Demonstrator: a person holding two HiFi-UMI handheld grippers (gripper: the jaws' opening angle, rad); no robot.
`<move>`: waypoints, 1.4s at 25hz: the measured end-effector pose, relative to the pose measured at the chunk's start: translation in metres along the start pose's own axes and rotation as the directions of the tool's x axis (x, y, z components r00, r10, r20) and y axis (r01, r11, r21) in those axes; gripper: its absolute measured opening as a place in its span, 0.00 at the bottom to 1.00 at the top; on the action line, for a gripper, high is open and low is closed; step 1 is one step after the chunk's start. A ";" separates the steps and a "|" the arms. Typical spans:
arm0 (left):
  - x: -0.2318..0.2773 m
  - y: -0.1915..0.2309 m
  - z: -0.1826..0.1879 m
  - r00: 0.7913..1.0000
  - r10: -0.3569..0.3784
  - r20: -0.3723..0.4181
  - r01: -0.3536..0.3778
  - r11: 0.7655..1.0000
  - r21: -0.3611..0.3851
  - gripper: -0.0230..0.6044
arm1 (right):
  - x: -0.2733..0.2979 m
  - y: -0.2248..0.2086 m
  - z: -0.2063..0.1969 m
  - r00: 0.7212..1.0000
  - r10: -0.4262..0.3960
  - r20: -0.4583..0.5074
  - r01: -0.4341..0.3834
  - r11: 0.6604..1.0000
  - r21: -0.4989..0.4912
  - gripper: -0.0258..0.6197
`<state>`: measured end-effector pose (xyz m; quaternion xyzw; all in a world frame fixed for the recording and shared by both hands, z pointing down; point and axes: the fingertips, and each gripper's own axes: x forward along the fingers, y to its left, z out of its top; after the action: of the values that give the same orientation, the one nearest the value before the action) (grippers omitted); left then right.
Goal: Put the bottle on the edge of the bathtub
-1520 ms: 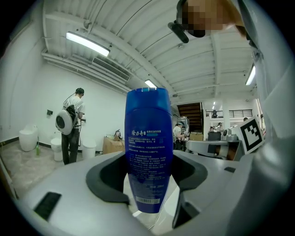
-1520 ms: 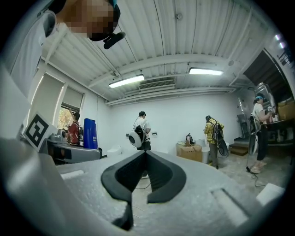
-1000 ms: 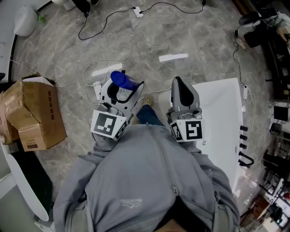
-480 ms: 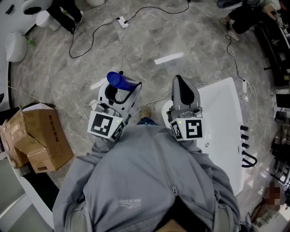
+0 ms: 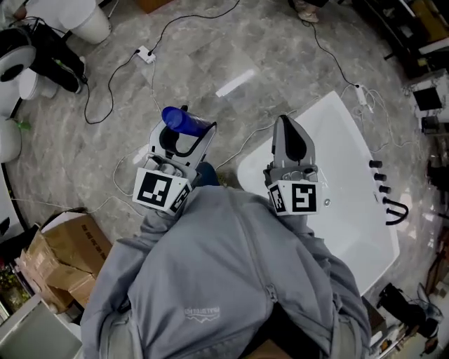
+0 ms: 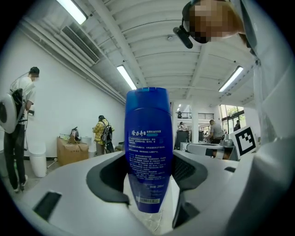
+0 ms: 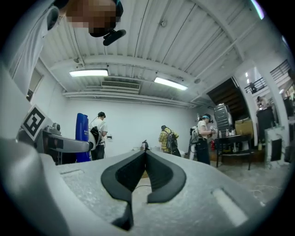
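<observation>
A blue bottle (image 6: pixel 148 147) stands upright between the jaws of my left gripper (image 5: pixel 184 134), which is shut on it; its blue top (image 5: pixel 178 120) shows in the head view. It also appears at the left of the right gripper view as the blue bottle (image 7: pixel 82 137). My right gripper (image 5: pixel 286 126) is shut with nothing in it, its dark pads (image 7: pixel 138 173) meeting at the tips. It hovers over the near left corner of the white bathtub (image 5: pixel 337 196). Both grippers point level, held out in front of the person in a grey top.
The grey stone floor carries white and black cables (image 5: pixel 151 66). A torn cardboard box (image 5: pixel 63 256) lies at lower left. White toilets (image 5: pixel 66 17) stand at upper left. A black tap fitting (image 5: pixel 393 207) sits on the tub's far rim. Several people (image 7: pixel 168 140) stand across the room.
The view has swung round: the bathtub now lies under my right gripper and reaches further left, and the cardboard box has slid down to the lower left. Both grippers keep their hold and spacing.
</observation>
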<state>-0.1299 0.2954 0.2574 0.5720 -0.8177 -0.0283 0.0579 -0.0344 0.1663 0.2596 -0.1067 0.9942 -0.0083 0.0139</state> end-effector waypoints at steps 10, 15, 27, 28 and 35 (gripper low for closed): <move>0.121 -0.026 -0.007 0.950 -0.310 -0.043 0.308 0.950 -0.041 0.47 | -0.016 -0.094 -0.009 0.937 -0.348 -0.038 0.348 0.937 -0.010 0.04; 0.181 -0.023 0.004 0.891 -0.450 -0.052 0.451 0.892 0.007 0.47 | 0.009 -0.124 -0.006 0.885 -0.466 -0.022 0.465 0.885 -0.014 0.04; 0.292 -0.003 0.014 0.686 -0.718 -0.120 0.726 0.686 0.047 0.47 | 0.067 -0.168 -0.009 0.699 -0.713 -0.052 0.714 0.700 -0.009 0.04; 0.300 -0.004 0.013 0.669 -0.733 -0.123 0.742 0.669 0.045 0.47 | 0.068 -0.172 -0.012 0.681 -0.730 -0.058 0.731 0.682 -0.007 0.04; 0.339 -0.012 0.001 0.572 -0.807 -0.145 0.816 0.577 0.008 0.47 | 0.067 -0.185 -0.026 0.574 -0.813 -0.101 0.816 0.578 -0.009 0.04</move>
<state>-0.2335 -0.0265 0.2764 0.8853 -0.4597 0.0143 0.0686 -0.0617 -0.0280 0.2873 -0.5504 0.8333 -0.0378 -0.0361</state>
